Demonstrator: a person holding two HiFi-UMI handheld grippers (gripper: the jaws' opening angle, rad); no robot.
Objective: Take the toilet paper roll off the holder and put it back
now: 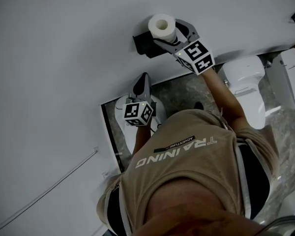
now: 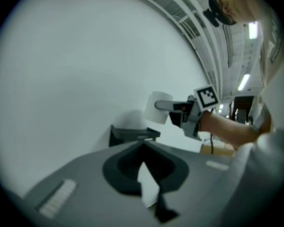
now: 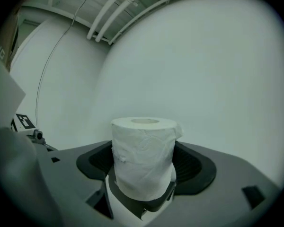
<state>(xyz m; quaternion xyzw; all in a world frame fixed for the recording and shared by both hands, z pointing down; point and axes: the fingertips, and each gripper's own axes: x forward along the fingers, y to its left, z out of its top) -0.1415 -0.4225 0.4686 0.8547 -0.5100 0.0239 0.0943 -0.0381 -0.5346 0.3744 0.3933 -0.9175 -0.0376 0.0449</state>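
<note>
The white toilet paper roll is held upright in my right gripper, which is shut on it. The roll hangs in the air just above and to the right of the black holder on the white wall, apart from it. In the right gripper view the roll fills the middle between the jaws of the right gripper. The left gripper view shows the roll, the right gripper and the bare holder. My left gripper points up at the wall below the holder, jaws together on nothing.
A white toilet stands at the right on a grey stone floor. A white rounded object sits on the floor under the left gripper. The person's tan shirt fills the lower middle.
</note>
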